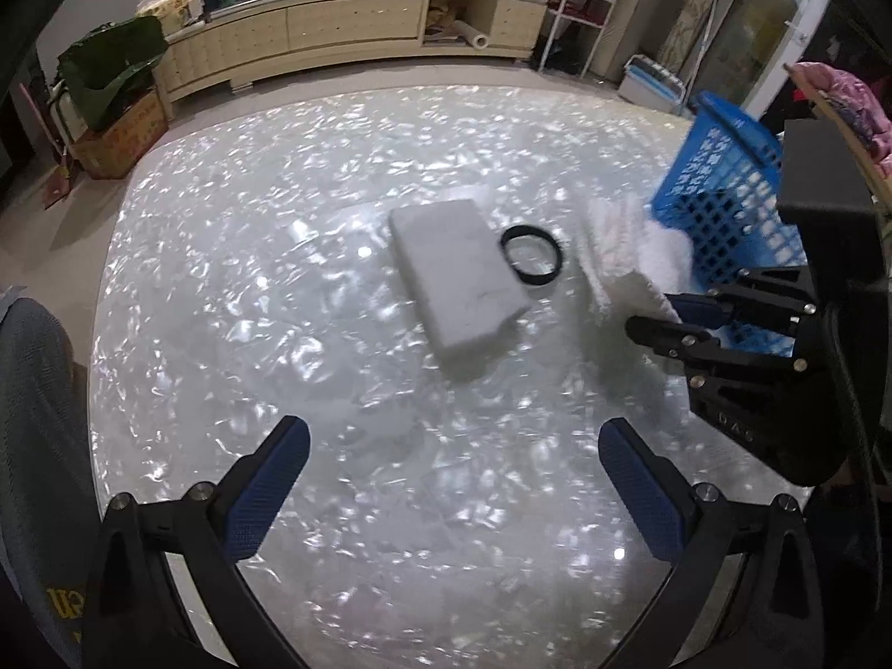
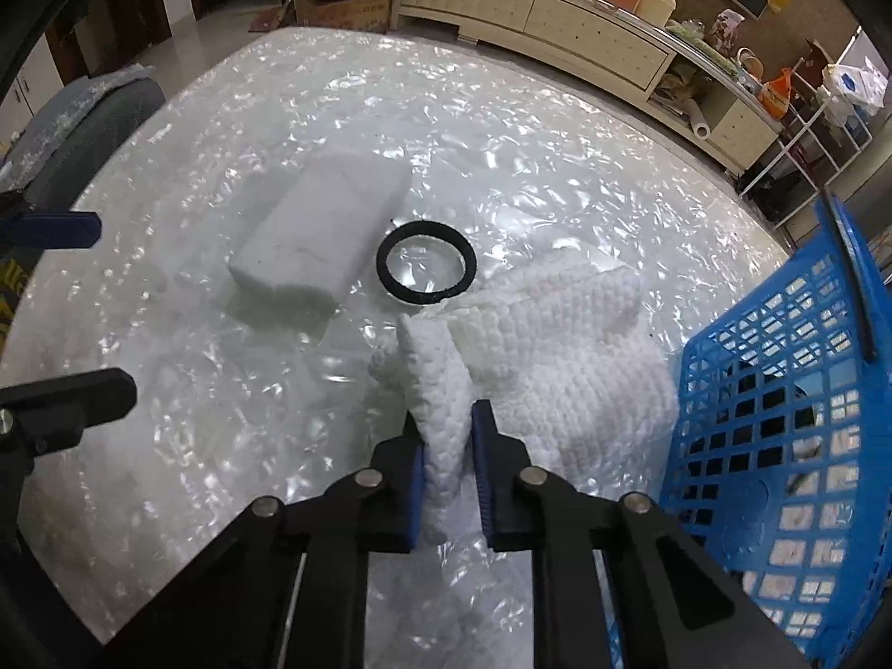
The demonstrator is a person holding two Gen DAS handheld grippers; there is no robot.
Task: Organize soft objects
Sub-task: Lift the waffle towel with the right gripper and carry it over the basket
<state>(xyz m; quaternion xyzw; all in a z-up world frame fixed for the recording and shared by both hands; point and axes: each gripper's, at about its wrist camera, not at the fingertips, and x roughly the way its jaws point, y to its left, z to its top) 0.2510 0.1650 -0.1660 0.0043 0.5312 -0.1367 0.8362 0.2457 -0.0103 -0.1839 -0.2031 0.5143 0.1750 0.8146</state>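
A white textured cloth point(image 2: 563, 345) lies on the shiny white table point(image 2: 223, 418) beside a tilted blue plastic basket point(image 2: 780, 390). My right gripper point(image 2: 449, 435) is shut on a bunched fold of the cloth's near edge. A white foam block point(image 2: 323, 223) lies left of a black hair band point(image 2: 426, 265). In the left wrist view, my left gripper point(image 1: 454, 446) is open and empty above the table, near of the foam block point(image 1: 460, 284) and hair band point(image 1: 529, 261); the right gripper point(image 1: 663, 315) pinches the cloth point(image 1: 630, 256) next to the basket point(image 1: 725, 195).
A cream cabinet point(image 1: 345, 28) with clutter runs along the far wall. A cardboard box point(image 1: 120, 136) with a green bag stands at the left. A grey chair back point(image 2: 95, 111) is by the table's left edge. A white wire rack point(image 1: 585, 5) stands at the back right.
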